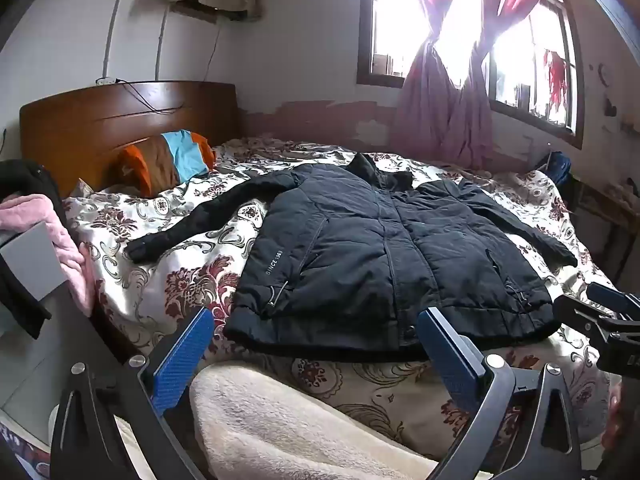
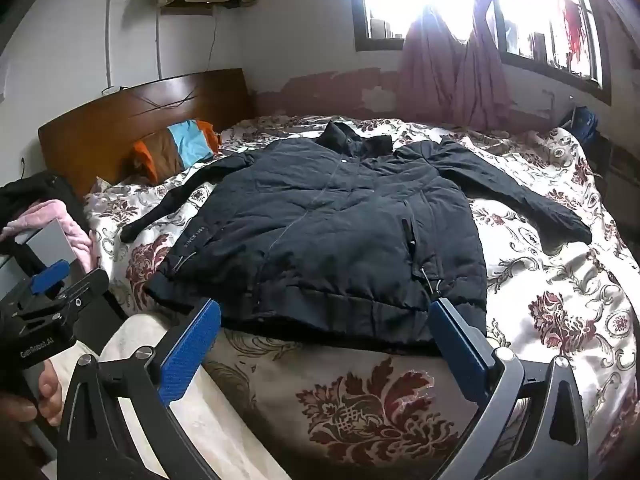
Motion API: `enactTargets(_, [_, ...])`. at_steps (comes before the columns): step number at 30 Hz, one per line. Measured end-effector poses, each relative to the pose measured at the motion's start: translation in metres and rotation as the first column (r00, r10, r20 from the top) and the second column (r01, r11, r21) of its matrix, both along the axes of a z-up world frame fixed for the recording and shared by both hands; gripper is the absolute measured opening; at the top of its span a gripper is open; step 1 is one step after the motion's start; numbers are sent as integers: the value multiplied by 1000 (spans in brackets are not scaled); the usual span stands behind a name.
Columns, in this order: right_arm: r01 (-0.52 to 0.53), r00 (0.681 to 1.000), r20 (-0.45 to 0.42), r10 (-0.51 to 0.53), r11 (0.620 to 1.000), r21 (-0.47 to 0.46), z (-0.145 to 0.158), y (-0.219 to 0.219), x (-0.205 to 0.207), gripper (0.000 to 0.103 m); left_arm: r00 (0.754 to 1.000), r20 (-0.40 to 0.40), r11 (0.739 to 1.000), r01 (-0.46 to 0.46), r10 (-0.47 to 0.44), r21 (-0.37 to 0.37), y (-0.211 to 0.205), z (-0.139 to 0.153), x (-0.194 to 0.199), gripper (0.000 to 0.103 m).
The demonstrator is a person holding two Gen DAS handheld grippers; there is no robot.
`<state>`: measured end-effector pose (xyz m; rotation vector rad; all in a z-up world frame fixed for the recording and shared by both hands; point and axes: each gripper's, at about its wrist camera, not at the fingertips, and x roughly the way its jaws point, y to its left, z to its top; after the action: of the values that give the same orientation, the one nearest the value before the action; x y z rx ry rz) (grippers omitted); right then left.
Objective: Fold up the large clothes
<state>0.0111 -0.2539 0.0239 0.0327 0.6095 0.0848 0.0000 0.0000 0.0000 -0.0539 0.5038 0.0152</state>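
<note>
Bedroom bed point(image 1: 168, 280) with floral quilt; dark jacket point(image 1: 380, 248) lies flat on it, front up, sleeves out. Left tool point(image 1: 316, 354) and right tool point(image 2: 324, 344) both spread wide, holding nothing, near jacket hem.

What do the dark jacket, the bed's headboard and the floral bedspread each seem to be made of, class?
Jacket: probably padded synthetic shell, matte; it looks puffy with stitched seams.
Headboard: wood or wood veneer, glossy brown with a smooth sheen.
Bedspread: likely satin-like woven fabric; its printed folds catch the light.
</note>
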Motion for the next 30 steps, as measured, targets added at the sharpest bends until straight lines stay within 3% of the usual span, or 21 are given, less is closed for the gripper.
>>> enactTargets(30, [11, 1000, -19, -11, 1000, 13, -2, -4, 1, 102, 1000, 3, 1000, 7, -7, 9, -2, -3, -1, 103])
